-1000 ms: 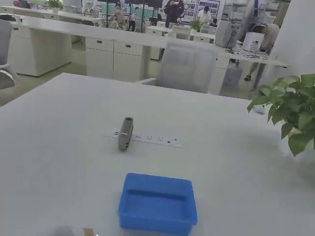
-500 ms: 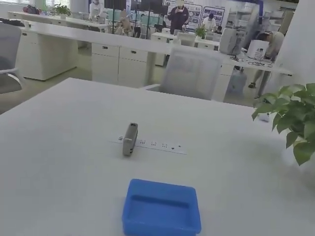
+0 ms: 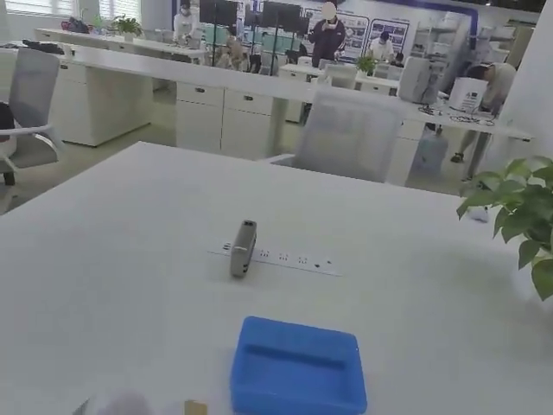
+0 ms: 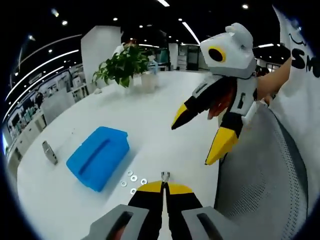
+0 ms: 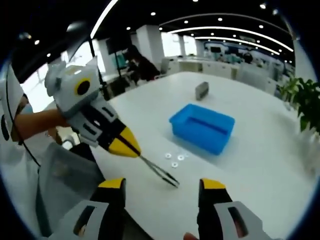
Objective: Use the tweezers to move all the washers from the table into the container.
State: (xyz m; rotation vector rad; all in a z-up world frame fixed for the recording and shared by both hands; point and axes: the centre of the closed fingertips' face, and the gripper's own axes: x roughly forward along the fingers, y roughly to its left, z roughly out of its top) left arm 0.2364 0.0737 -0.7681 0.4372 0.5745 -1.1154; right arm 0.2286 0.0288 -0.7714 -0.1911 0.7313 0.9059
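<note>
Now my left gripper (image 4: 165,186) pinches the tweezers (image 5: 159,171) near the washers (image 5: 175,159); my right gripper (image 5: 162,185) gapes open.

Worktop (image 3: 112,259) lies mostly open around the blue container (image 3: 298,366)
A plant (image 3: 518,216) overhangs the right edge; a grey block (image 3: 243,248) stands mid-worktop.

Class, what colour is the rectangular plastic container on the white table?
Blue; the rectangular plastic container shows best in the right gripper view.

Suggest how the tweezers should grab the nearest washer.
Washer: probably pinch the ring, one tine through the hole, coming steeply down from the tweezers side. It lies flat on the table, so its edge offers little purchase.
</note>
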